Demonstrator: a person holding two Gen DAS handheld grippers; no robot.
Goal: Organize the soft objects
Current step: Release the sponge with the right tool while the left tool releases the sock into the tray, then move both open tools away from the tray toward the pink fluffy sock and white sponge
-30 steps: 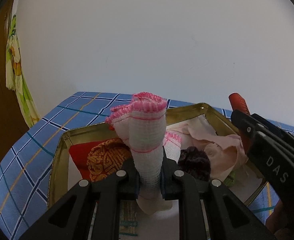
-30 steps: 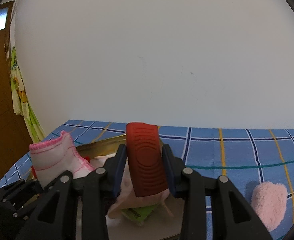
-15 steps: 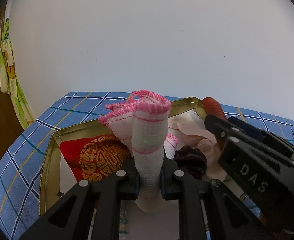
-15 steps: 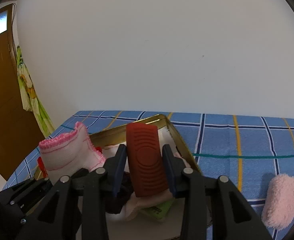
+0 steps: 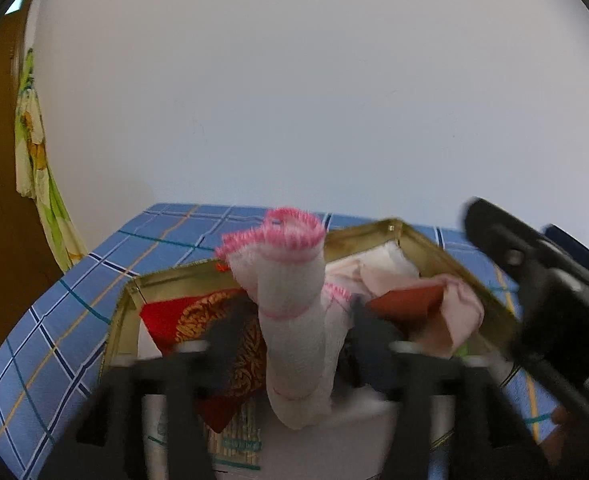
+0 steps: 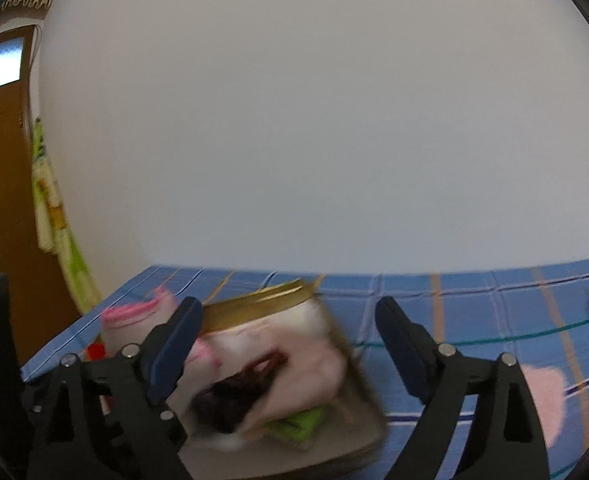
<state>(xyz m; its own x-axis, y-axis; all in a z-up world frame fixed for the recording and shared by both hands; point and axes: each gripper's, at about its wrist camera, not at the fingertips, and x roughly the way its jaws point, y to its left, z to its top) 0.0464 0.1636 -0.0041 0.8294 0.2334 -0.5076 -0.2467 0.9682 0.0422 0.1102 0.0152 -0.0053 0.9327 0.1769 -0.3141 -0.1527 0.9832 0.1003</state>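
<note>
A white cloth with pink stitched edges stands upright between the spread, motion-blurred fingers of my left gripper, over a gold tin tray. The gripper is open and the cloth is no longer pinched. A red-brown rubber pad lies in the tray on the pale pink fabric. My right gripper is open and empty above the tray. The pink-edged cloth also shows in the right wrist view at the left.
The tray holds a red and gold embroidered pouch, a dark scrunchie and a green item. A fluffy pink pad lies on the blue checked tablecloth at the right. A white wall stands behind.
Both grippers have opened. The left let go of the pink-edged cloth; the right dropped the red-brown pad, which now lies in the tray.
</note>
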